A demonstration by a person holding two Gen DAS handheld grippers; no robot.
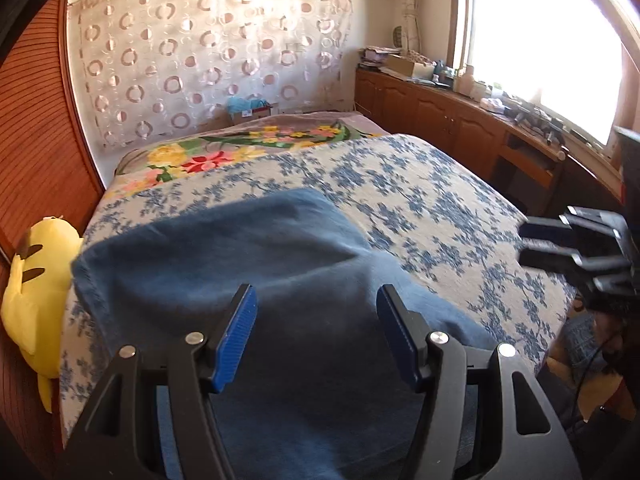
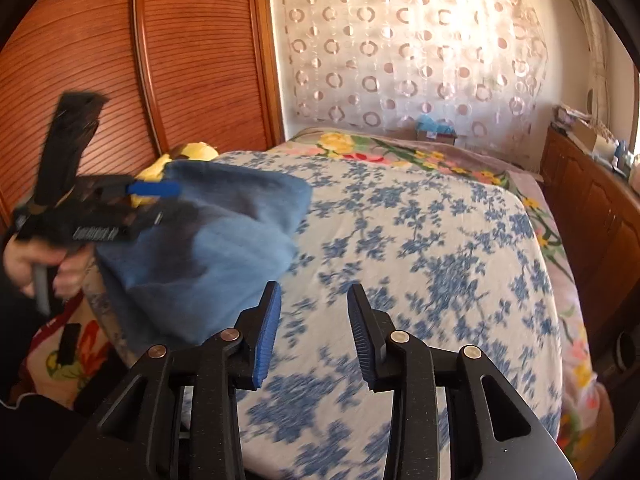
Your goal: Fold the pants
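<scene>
Folded blue pants (image 1: 248, 280) on the bed's (image 1: 420, 200) near left, left gripper (image 1: 316, 332) above them, jaws apart and empty, right gripper (image 2: 312, 332) over bare bedspread, jaws apart and empty

Right gripper (image 2: 314, 334) low in centre, jaws apart, nothing between, only bed (image 2: 440, 248) with blue-flowered sheet beneath. Pants (image 2: 224, 236) blue, folded in heap at bed's left edge, just left of right gripper. Left gripper (image 2: 160, 200) blurred at far left, above pants, blue pad showing, hand (image 2: 36, 264) on its handle; jaws' state unclear here. Yellow plush (image 2: 192, 151) behind pants, against slatted wooden door (image 2: 200, 48). Ring-patterned curtain (image 2: 400, 48) behind bed. Wooden cabinet (image 2: 592, 216) at right
</scene>
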